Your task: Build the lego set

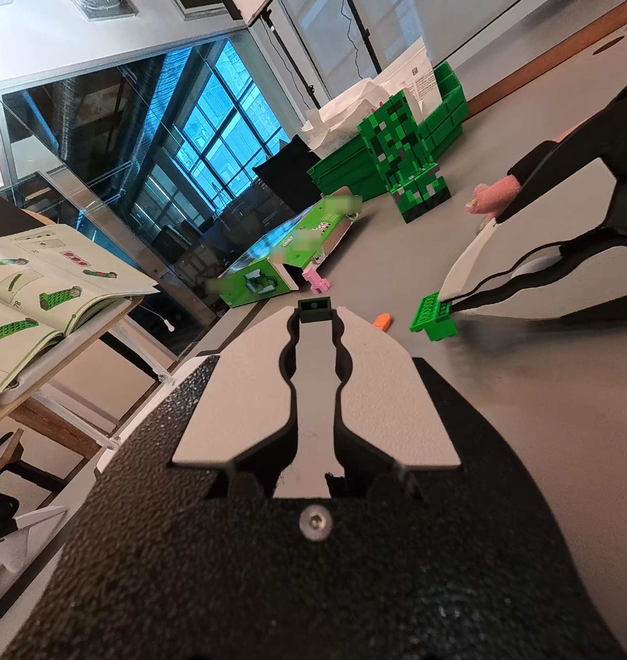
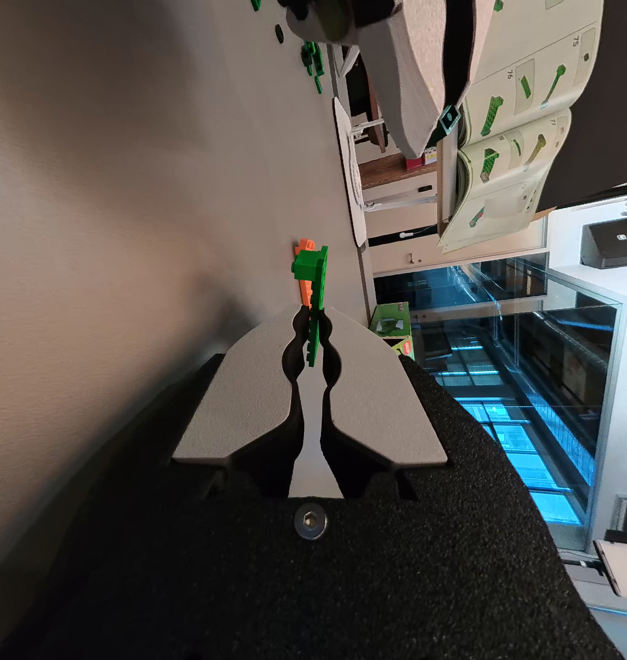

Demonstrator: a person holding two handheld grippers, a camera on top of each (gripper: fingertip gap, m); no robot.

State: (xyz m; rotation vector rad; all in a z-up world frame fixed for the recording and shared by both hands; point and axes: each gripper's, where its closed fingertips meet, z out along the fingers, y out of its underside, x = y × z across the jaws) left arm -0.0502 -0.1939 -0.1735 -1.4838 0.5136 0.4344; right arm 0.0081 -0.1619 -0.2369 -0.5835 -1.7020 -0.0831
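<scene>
My left gripper is shut on a small dark green brick held at its fingertips above the grey table; it also shows at the top of the right wrist view. My right gripper is shut on a bright green plate assembly, held edge-on with a block on its far end. In the left wrist view the right gripper shows at the right, with that green assembly just above the table. An orange piece lies between the two grippers.
A finished green pixel-patterned figure stands by stacked green bins with white paper. A green set box and a pink piece lie mid-table. An open instruction booklet rests on a stand at the left. Loose green pieces lie farther off. The tips of one gripper are about 9 cm away from the tips of the other. The right tips stand about 30 cm off the finished green pixel-patterned figure.
</scene>
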